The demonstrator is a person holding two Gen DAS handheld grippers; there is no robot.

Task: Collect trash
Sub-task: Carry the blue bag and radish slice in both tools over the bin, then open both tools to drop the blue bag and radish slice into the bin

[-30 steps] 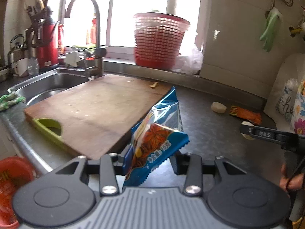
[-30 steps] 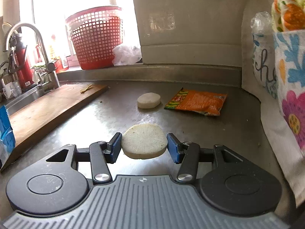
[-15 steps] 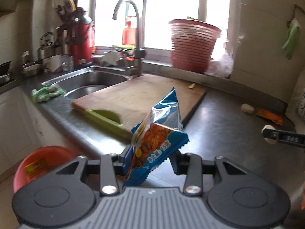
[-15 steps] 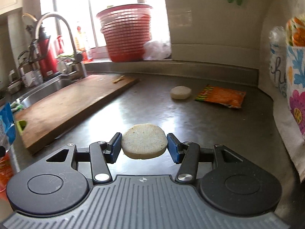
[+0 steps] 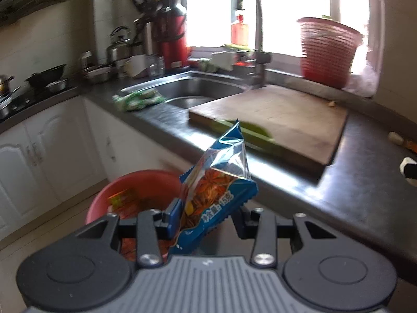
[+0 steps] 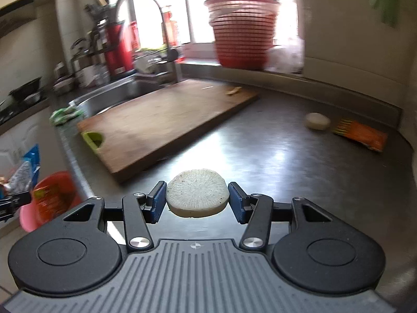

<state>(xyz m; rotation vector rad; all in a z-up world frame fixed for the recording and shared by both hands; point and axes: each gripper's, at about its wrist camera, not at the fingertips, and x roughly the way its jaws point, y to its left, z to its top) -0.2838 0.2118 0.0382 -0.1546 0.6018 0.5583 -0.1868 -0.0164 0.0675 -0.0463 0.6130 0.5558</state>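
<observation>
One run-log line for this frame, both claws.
left claw: shut on blue snack packet, above red bin | right claw: shut on radish slice, over counter

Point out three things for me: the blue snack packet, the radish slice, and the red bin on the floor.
blue snack packet (image 5: 217, 195), left wrist view, on its printed front face.
radish slice (image 6: 197, 191), right wrist view, on its flat cut top.
red bin (image 5: 146, 180), left wrist view, on its inner back wall.
</observation>
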